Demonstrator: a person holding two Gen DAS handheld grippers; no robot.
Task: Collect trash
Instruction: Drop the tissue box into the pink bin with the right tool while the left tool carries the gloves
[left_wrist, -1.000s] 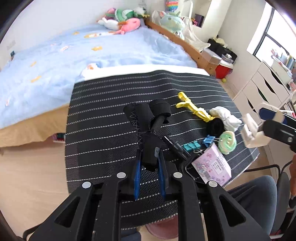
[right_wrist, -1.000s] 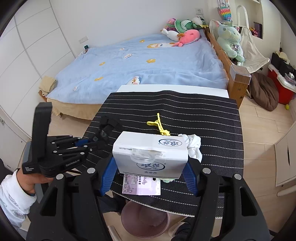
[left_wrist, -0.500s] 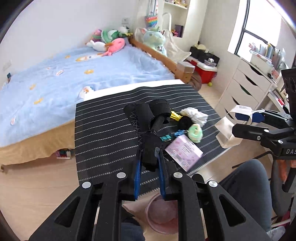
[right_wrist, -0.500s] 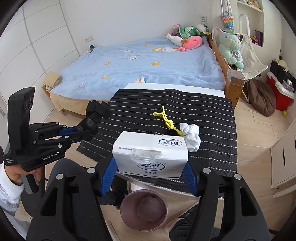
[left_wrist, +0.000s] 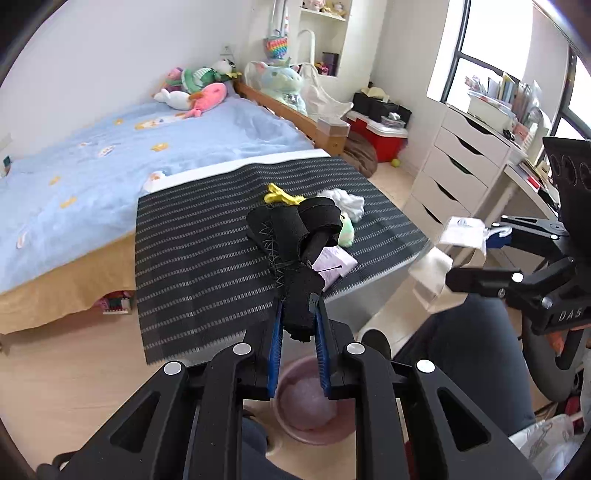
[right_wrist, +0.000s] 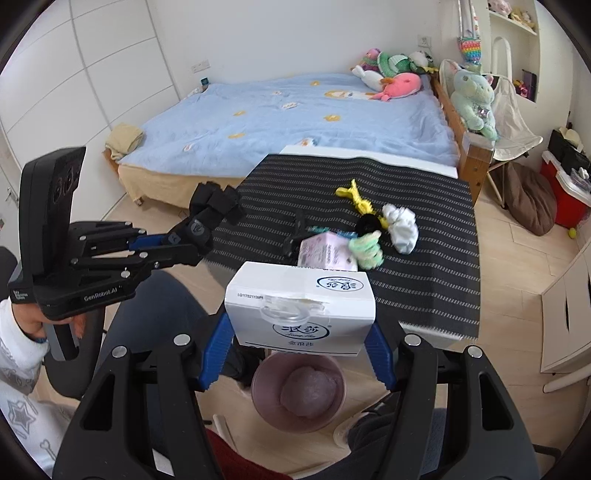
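My left gripper (left_wrist: 298, 325) is shut on a black stitched fabric piece (left_wrist: 291, 240) and holds it in the air above a pink trash bin (left_wrist: 306, 402) on the floor. My right gripper (right_wrist: 301, 332) is shut on a white tissue box (right_wrist: 301, 299), also above the bin (right_wrist: 299, 391). The box shows in the left wrist view (left_wrist: 448, 251). The left gripper and its fabric show in the right wrist view (right_wrist: 207, 218). On the striped mat (right_wrist: 424, 266) lie a pink packet (right_wrist: 325, 253), a green swirl item (right_wrist: 365, 249), white crumpled cloth (right_wrist: 400, 227) and a yellow clip (right_wrist: 354, 197).
A bed with a blue cover (right_wrist: 295, 114) stands behind the mat. White drawers (left_wrist: 454, 170) are to the right. The person's legs (left_wrist: 465, 347) and chair are beside the bin. Plush toys (right_wrist: 391, 74) lie at the bed's head.
Both grippers have pulled back from the mat and risen with their loads. The bin has come more fully into view beneath them.
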